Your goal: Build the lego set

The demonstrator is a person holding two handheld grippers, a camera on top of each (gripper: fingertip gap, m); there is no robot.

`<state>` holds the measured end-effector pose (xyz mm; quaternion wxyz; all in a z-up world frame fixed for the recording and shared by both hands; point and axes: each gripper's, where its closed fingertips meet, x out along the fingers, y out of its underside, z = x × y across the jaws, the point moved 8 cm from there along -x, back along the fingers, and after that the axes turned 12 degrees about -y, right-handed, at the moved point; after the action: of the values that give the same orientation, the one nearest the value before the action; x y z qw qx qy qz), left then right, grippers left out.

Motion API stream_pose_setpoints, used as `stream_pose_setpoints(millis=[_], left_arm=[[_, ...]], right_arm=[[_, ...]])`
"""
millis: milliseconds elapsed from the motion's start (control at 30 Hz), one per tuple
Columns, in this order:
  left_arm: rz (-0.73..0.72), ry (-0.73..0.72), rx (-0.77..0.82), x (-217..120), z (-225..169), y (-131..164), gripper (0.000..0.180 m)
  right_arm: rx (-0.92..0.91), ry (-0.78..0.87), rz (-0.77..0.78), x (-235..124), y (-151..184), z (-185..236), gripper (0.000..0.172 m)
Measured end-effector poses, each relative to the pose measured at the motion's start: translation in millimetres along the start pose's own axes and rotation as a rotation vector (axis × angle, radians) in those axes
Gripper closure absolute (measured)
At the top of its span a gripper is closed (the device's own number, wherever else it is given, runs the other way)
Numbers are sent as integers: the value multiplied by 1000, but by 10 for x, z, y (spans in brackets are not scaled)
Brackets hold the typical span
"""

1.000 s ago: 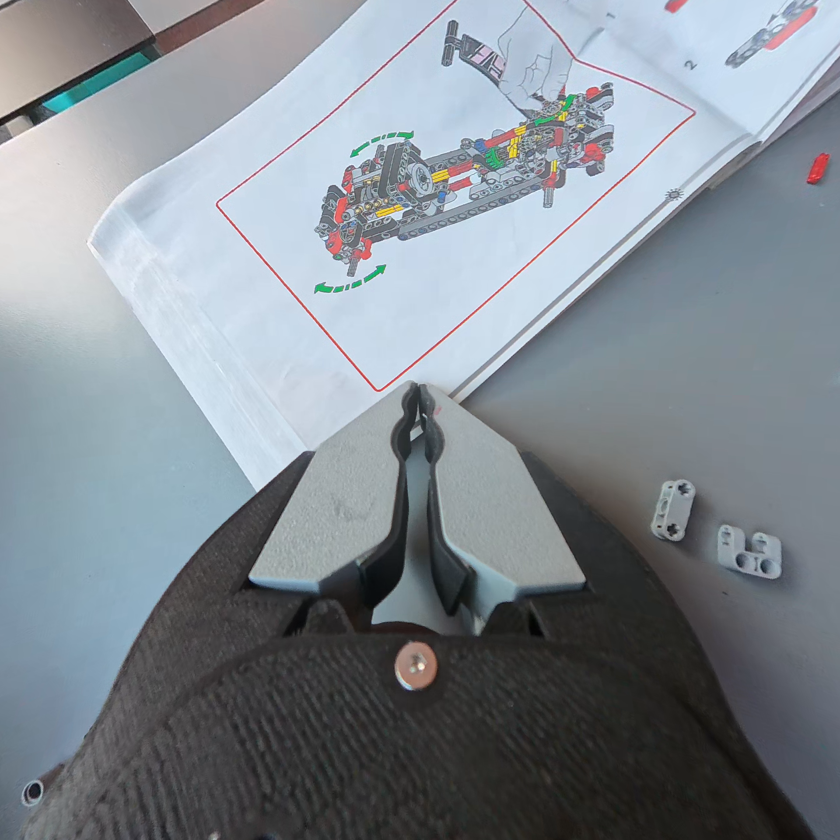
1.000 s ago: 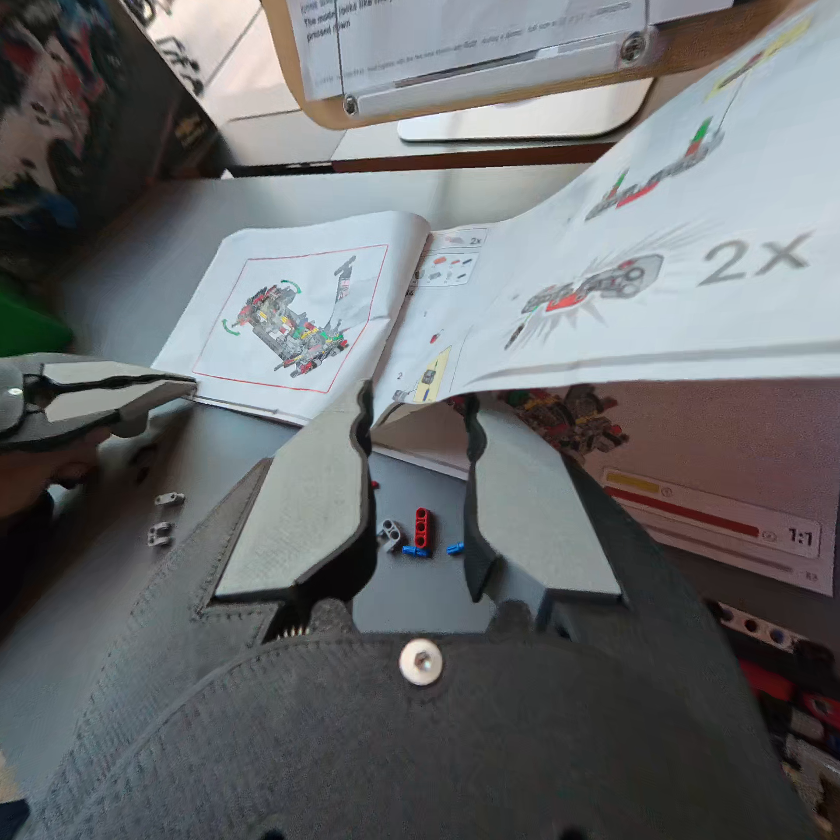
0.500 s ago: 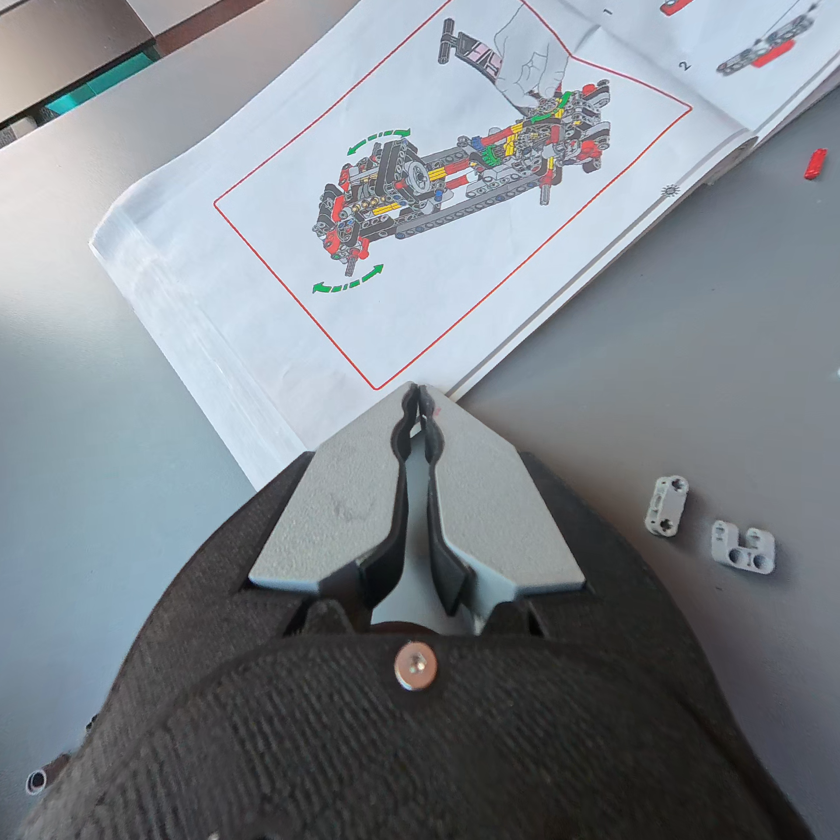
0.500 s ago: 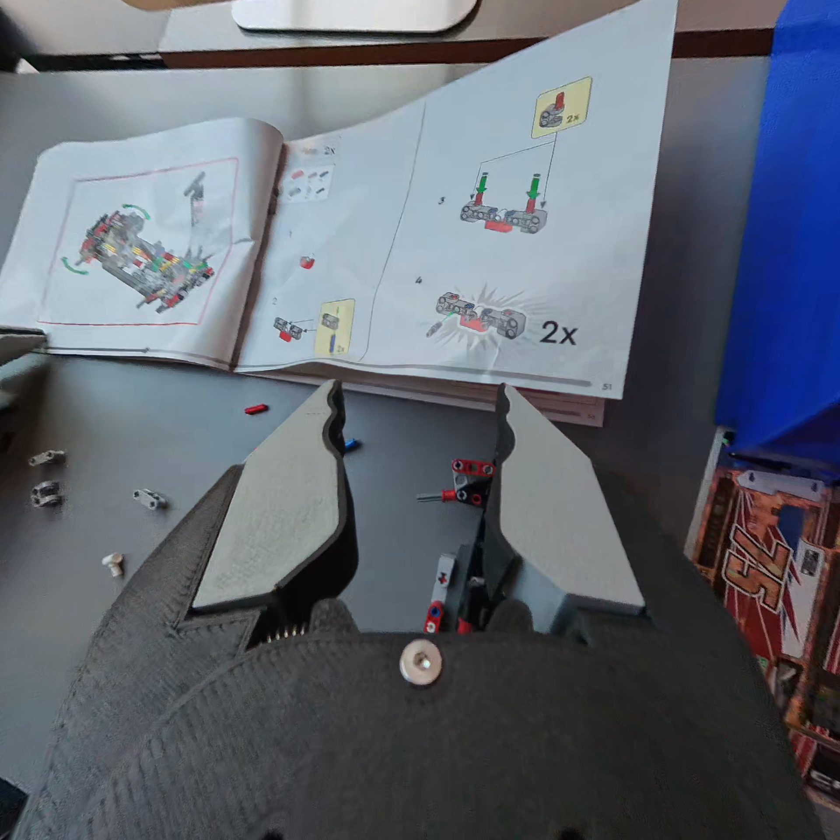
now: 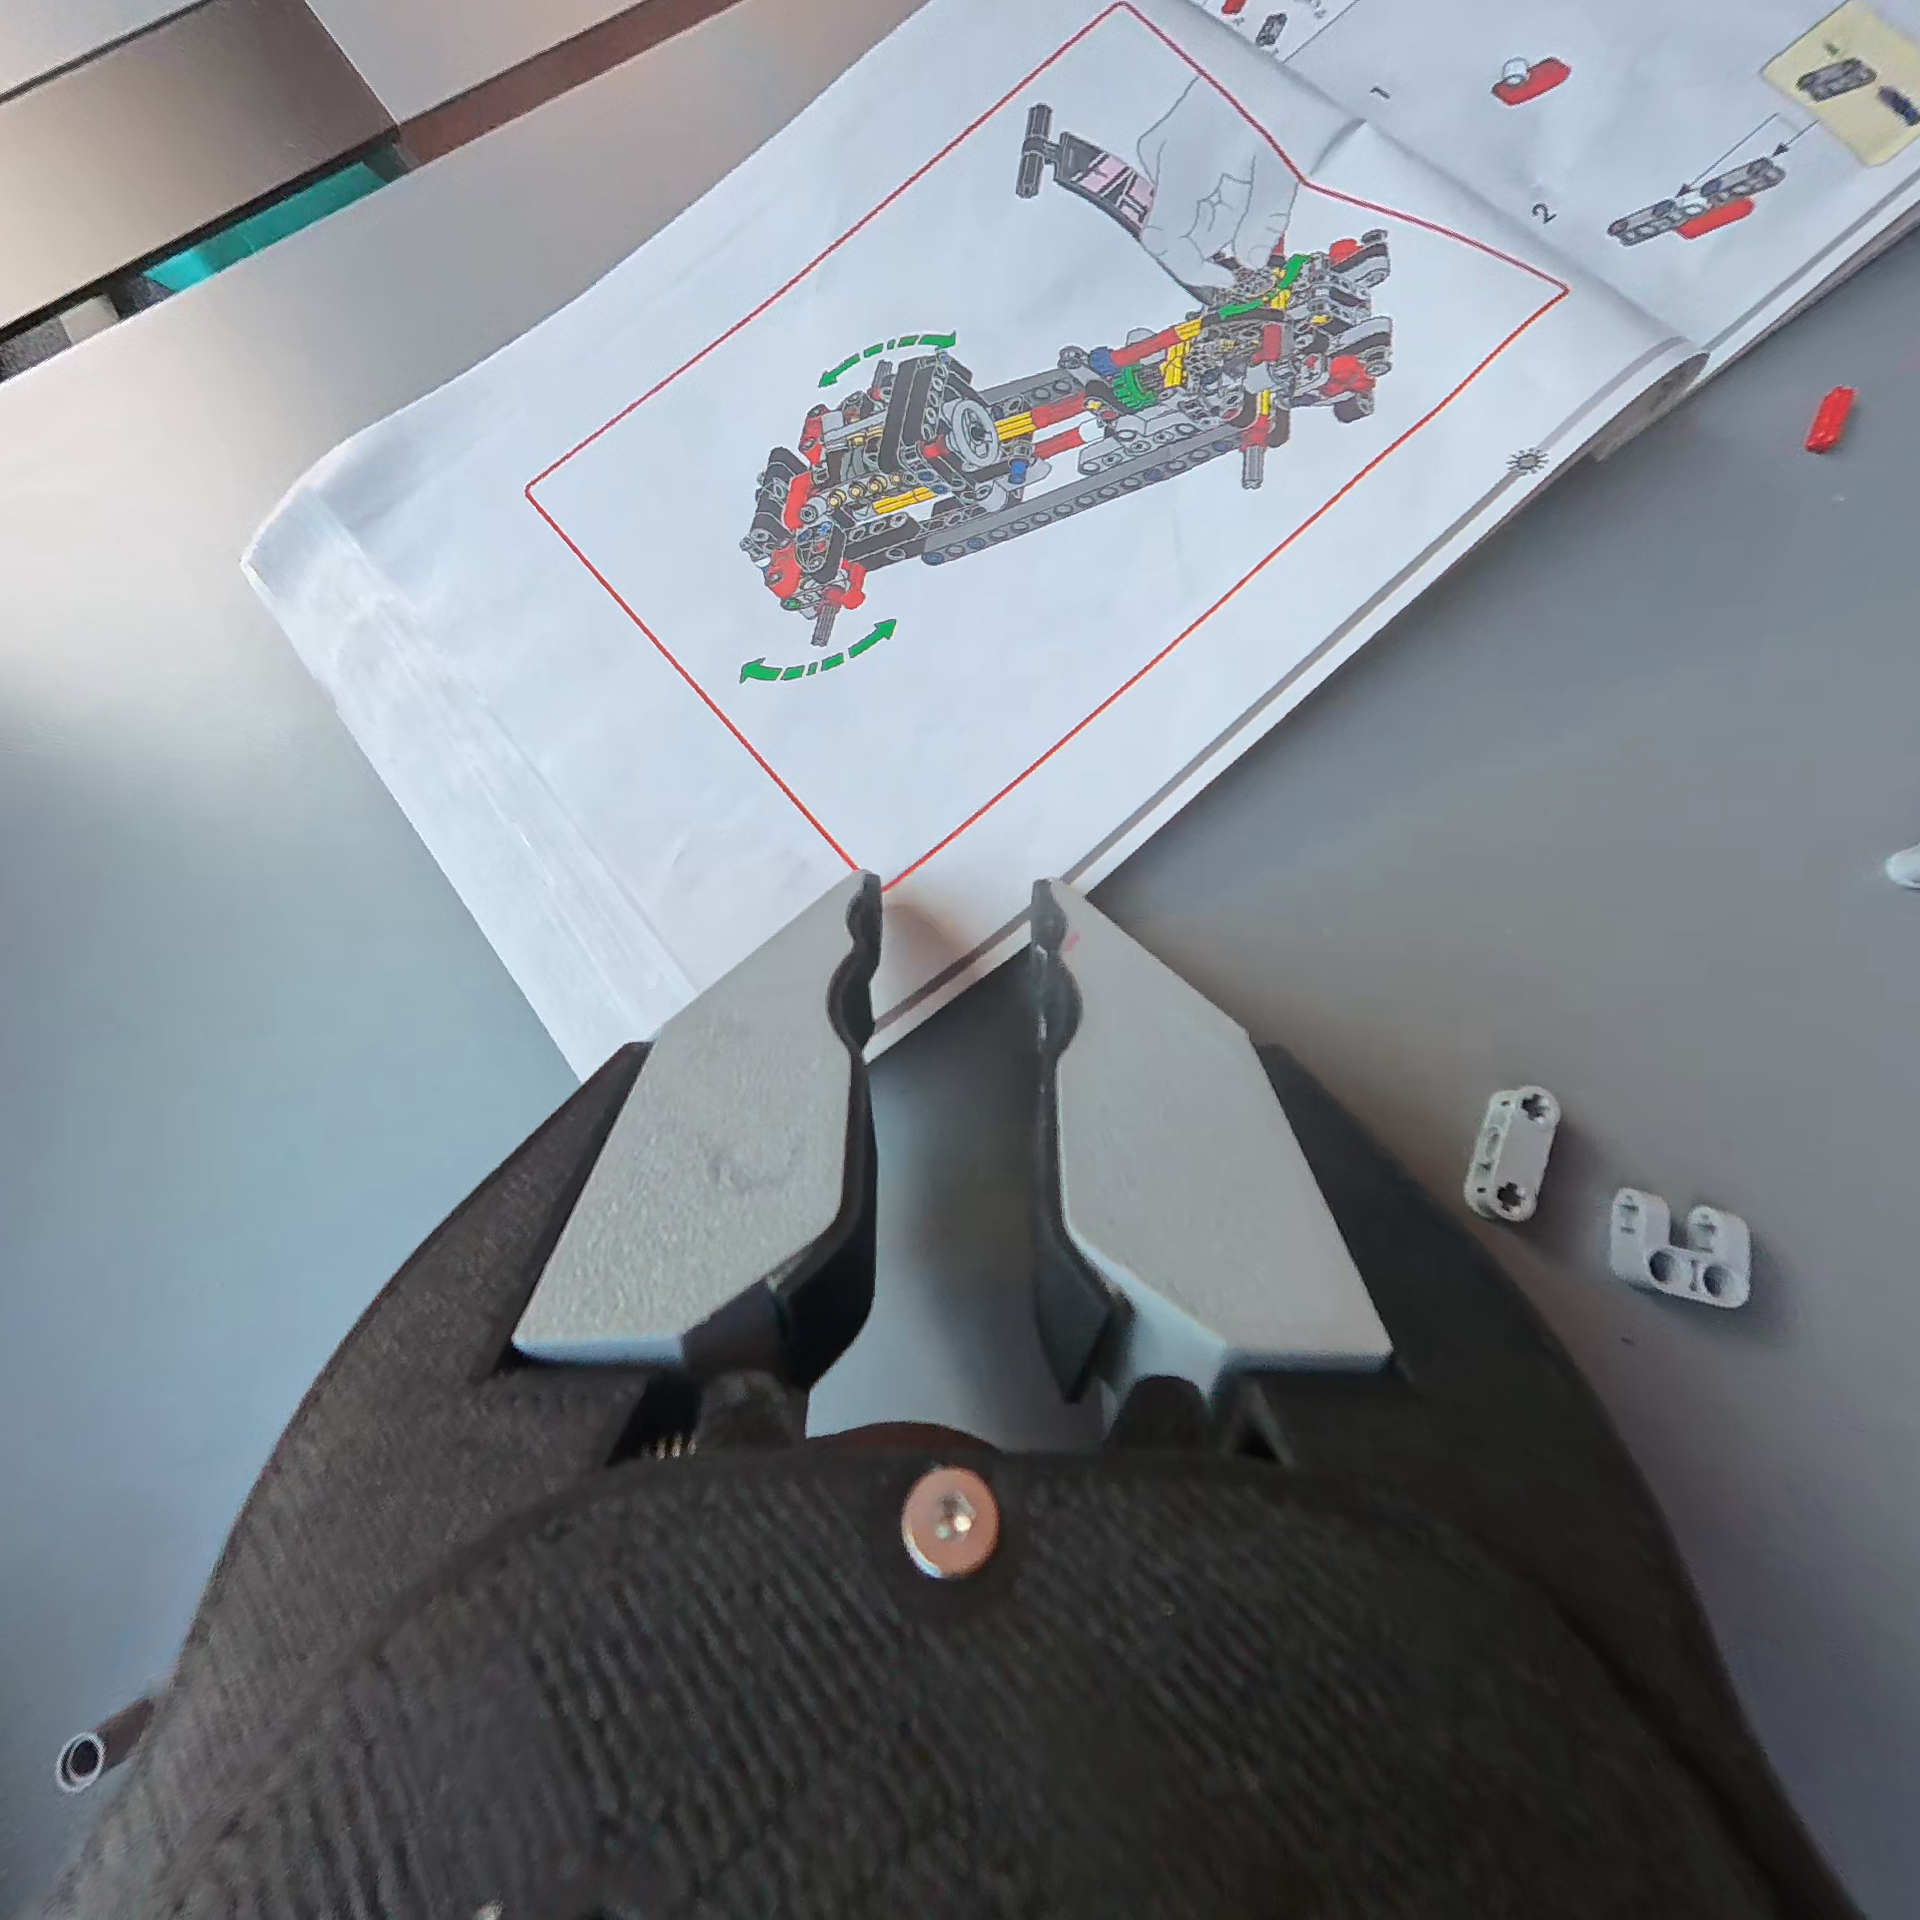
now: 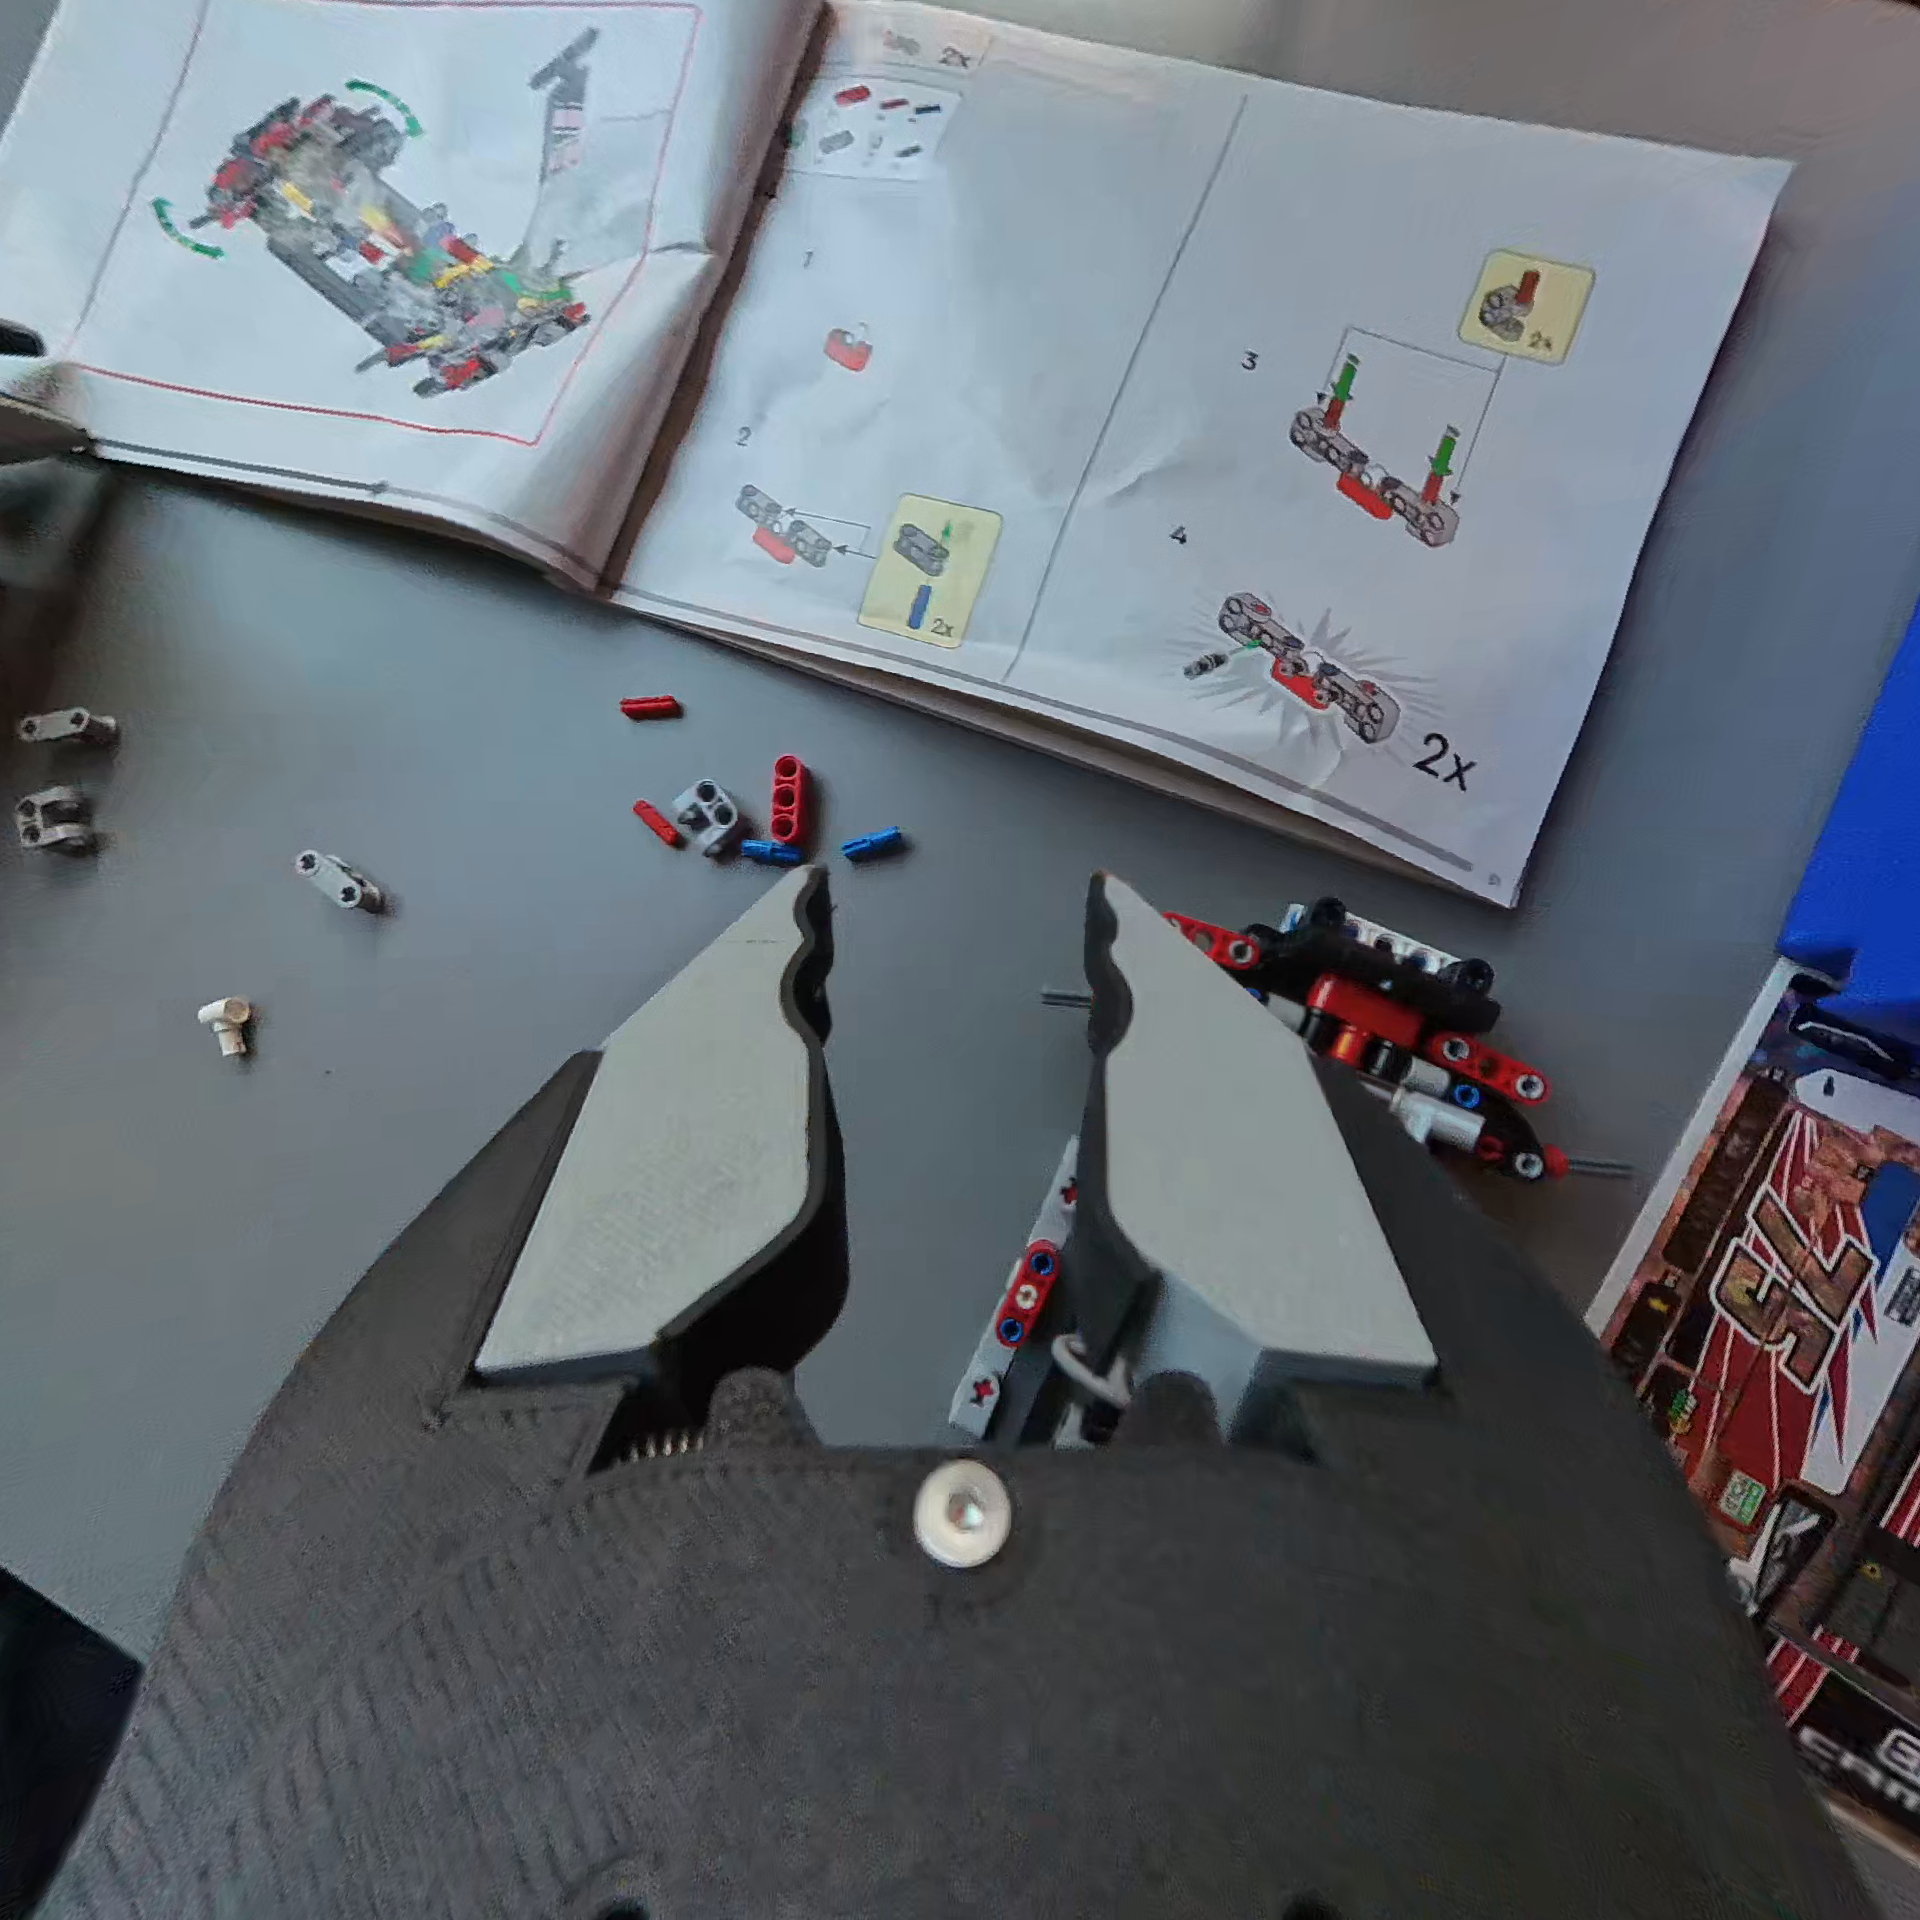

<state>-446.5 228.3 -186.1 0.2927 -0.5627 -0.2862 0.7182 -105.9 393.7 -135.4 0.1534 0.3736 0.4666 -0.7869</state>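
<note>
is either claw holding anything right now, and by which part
No. The left claw is open over the corner of the white instruction booklet; the right claw is open above the grey table.

My left gripper (image 5: 956,899), jaws apart, sits over the near corner of the open booklet (image 5: 644,748) on the table (image 5: 1558,831); two connectors (image 5: 1512,1164) lie to its right. My right gripper (image 6: 956,904) stands behind a cluster of loose pins (image 6: 769,816), booklet beyond, an assembly (image 6: 1392,1013) apparently under its right finger, box (image 6: 1787,1299) farther right.
</note>
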Motion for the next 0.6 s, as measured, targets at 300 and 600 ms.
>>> stream_pose_setpoints(millis=[300,600], left_arm=[[-62,-11,20,-36,-14,-46,151],[-98,101,73,-82,-270,-147,148]], right_arm=[[-135,-136,-136,201,186,393,131],[-198,77,6,258,333,354,146]])
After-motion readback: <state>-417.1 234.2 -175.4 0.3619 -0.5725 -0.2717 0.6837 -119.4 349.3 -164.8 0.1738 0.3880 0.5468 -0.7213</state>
